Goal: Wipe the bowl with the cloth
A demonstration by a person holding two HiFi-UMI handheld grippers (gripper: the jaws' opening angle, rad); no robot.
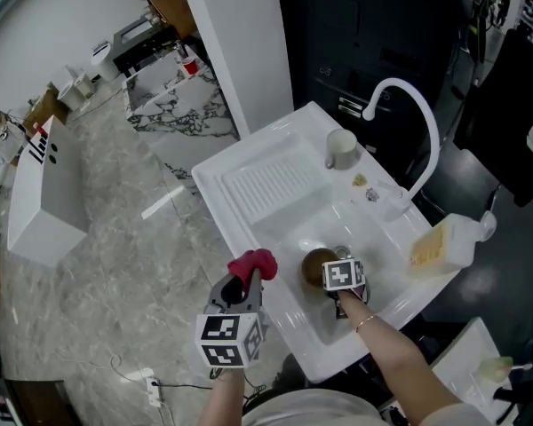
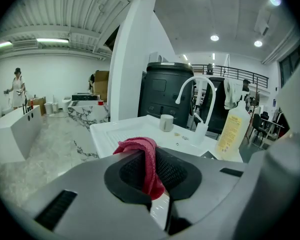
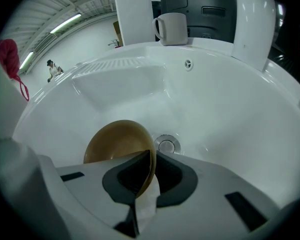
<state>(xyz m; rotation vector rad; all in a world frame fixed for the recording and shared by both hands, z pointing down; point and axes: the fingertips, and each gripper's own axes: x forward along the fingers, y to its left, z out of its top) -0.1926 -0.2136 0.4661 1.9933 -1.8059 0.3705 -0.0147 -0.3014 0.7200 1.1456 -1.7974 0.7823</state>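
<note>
A brown bowl [image 1: 317,264] [image 3: 115,141] stands tilted on the floor of the white sink basin [image 1: 373,238], beside the drain [image 3: 166,145]. My right gripper [image 1: 330,282] [image 3: 151,166] points steeply down into the basin, its jaws shut on the bowl's near rim. A red cloth [image 1: 253,262] [image 2: 139,151] hangs bunched between the jaws of my left gripper [image 1: 247,280] [image 2: 151,170], which holds it over the counter at the sink's left edge, clear of the bowl. The same cloth [image 3: 9,56] shows at the far left of the right gripper view.
A grey mug [image 1: 341,148] [image 3: 171,28] stands on the sink's back rim by the white curved tap [image 1: 409,96]. A pale soap bottle [image 1: 444,242] lies at the right rim. The ribbed drainboard [image 1: 271,185] lies left of the basin, with the marble counter [image 1: 115,220] beyond.
</note>
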